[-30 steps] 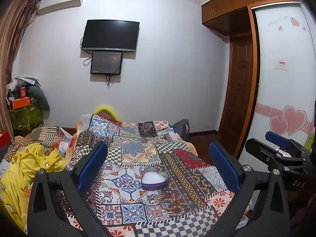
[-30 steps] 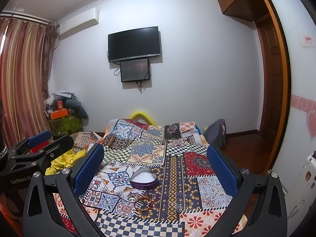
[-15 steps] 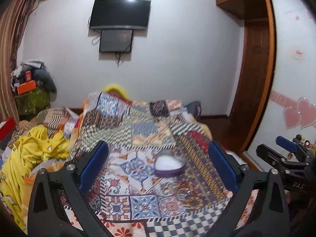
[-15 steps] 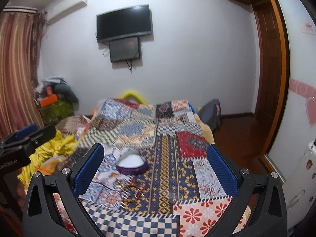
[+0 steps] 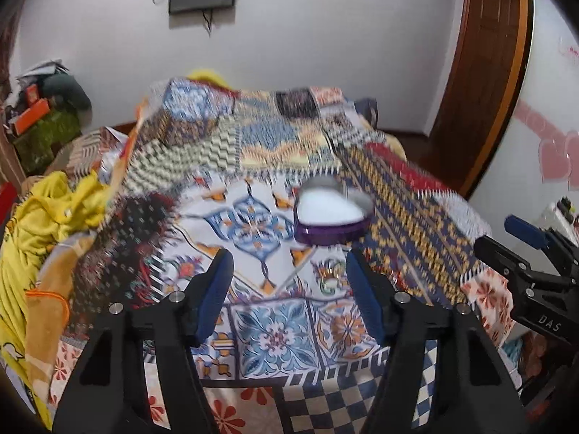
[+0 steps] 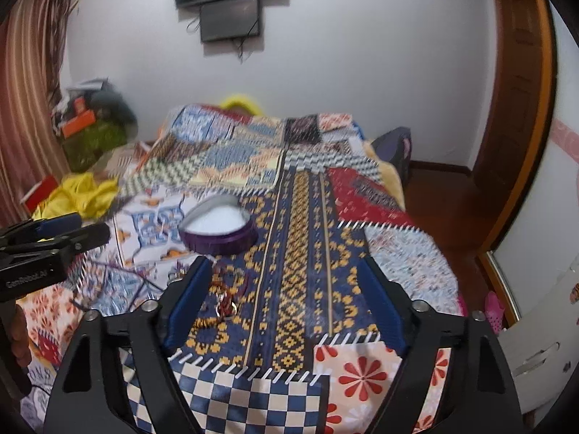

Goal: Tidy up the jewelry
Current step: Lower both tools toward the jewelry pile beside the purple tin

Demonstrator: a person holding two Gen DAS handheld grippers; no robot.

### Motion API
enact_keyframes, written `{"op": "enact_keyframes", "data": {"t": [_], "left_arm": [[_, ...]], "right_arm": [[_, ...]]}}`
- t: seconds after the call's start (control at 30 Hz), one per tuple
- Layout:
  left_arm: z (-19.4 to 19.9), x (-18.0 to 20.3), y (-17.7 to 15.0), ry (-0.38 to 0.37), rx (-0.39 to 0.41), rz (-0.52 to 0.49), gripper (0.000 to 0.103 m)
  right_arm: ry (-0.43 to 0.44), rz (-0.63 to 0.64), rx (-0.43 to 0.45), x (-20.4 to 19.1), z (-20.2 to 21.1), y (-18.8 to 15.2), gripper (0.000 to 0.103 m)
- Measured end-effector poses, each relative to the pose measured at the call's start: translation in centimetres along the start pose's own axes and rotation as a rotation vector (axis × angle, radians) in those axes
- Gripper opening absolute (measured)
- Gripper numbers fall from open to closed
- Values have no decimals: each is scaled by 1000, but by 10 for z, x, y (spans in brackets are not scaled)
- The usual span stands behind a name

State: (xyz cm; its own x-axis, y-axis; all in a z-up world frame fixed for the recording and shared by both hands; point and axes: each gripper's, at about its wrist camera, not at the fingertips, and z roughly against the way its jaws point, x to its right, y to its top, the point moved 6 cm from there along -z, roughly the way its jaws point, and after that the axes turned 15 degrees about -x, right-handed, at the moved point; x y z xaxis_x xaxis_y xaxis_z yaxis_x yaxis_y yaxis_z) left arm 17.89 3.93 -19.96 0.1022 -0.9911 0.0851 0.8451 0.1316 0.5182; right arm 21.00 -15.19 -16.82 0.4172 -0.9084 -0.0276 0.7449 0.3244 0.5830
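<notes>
A purple heart-shaped box [image 5: 333,217] with a white lining lies open on the patchwork quilt [image 5: 267,340]. Just in front of it is a small heap of jewelry [image 5: 328,279]. My left gripper [image 5: 288,255] hovers above the quilt short of both; its jaws are closing with nothing between them. In the right wrist view the box [image 6: 217,228] is at centre left, and red and gold bracelets [image 6: 226,298] lie beside my right gripper's left finger. The right gripper [image 6: 284,262] is also closing on nothing. Each gripper shows in the other's view: right gripper [image 5: 524,253], left gripper [image 6: 54,242].
Crumpled yellow cloth [image 5: 43,224] covers the bed's left side. A cluttered pile [image 6: 90,123] stands by the curtain. The bed's right edge drops to a wooden floor [image 6: 441,199] by the door [image 5: 481,72]. A screen [image 6: 231,18] hangs on the far wall.
Both grippers have dropped and tilted down toward the quilt, so the box and jewelry look nearer. Both pairs of jaws have narrowed.
</notes>
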Motion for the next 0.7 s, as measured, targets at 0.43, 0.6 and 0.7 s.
{"op": "enact_keyframes", "data": {"t": [0.43,0.6,0.7], "left_arm": [[-62,35,-12,-138,-176,-58,32],[-76,41,-17,-184,-225,-57,20],[-80,44,-16,-208,-230,-60,19]], "right_arm": [[87,13,-96,-3,-37,-5,53],[104,23,-120,-6,-46,-6,52],[115,29,-134,-8,-51,-9,52]]}}
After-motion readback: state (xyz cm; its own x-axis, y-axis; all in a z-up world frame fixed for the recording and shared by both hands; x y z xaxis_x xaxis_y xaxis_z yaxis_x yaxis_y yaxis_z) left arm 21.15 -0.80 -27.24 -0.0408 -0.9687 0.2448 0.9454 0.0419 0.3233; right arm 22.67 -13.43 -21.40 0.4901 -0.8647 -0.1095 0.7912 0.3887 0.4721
